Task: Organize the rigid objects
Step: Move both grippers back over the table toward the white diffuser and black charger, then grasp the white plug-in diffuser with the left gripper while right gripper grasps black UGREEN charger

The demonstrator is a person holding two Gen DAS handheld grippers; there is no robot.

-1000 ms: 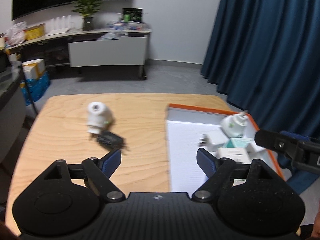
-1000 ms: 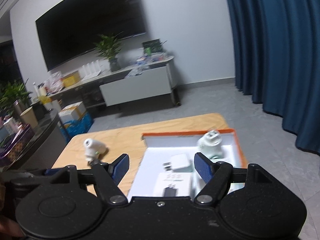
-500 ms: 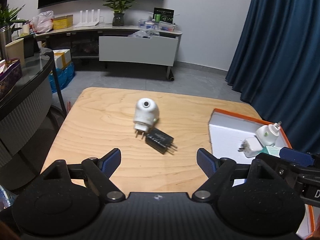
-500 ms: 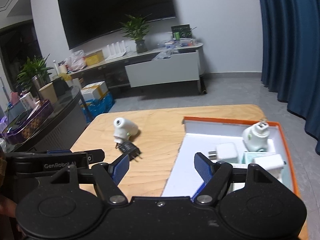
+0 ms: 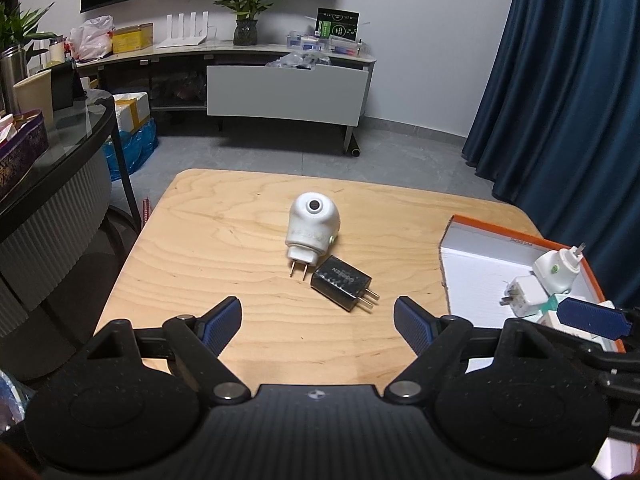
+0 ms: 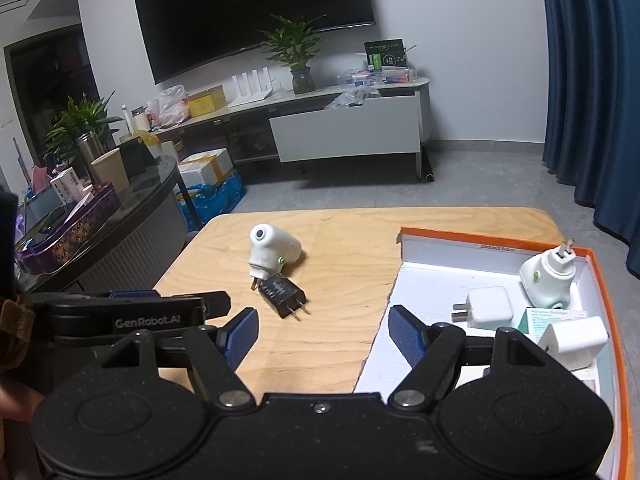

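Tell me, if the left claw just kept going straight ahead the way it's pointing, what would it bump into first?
Probably the black charger: it lies on the wooden table almost dead ahead of the open left gripper, with the white plug-in device just behind it. Depth is hard to judge.

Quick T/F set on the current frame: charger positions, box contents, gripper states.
1. The black charger lies on the wooden table, outside the box. True.
2. The left gripper grips the black charger. False: it is open and empty, short of the charger.
3. The white dome plug on the table lies beside the black charger. True.
4. The orange-rimmed box is empty. False: it holds a white cube charger and other white adapters.
5. The right gripper is open. True.
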